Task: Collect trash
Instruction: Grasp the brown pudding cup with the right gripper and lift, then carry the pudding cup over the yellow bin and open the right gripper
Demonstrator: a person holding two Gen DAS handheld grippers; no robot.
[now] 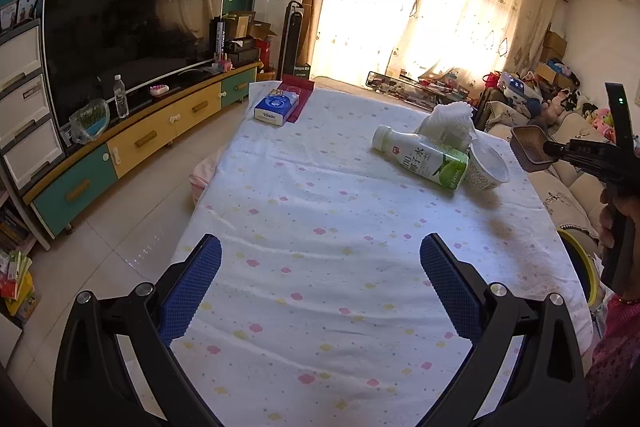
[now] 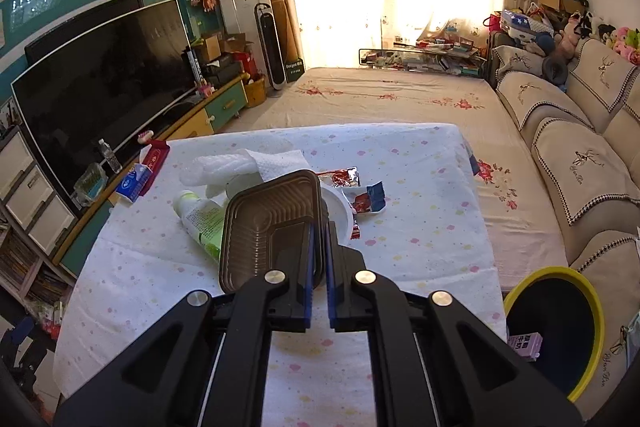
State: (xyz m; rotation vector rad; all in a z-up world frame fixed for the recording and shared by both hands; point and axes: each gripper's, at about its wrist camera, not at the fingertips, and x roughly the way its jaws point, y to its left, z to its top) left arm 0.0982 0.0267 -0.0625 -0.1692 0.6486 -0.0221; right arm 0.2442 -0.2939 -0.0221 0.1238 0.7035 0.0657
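Right tongs [image 2: 319, 247]: pinching the rim of a brown plastic tray [image 2: 268, 227], lifted over the table [image 2: 420, 239]. Left tongs [image 1: 320, 291]: spread wide, holding nothing. Table: dotted white cloth; bottle [image 1: 420, 157], cup [image 1: 486, 167], wrappers [image 2: 360, 195]. Floor, right: yellow-rimmed bin [image 2: 560, 331]. Room: television [image 1: 132, 39], sofa [image 2: 580, 163], sunlit curtains [image 1: 420, 15].

From my remote seat, the brown tray [image 2: 268, 227] in the right gripper [image 2: 319, 247] covers part of the green-labelled bottle [image 2: 200, 219] and most of the white cup [image 2: 340, 215]. The yellow-rimmed bin [image 1: 580, 263] is cut off at the left view's edge. The bottle's small print is unreadable.
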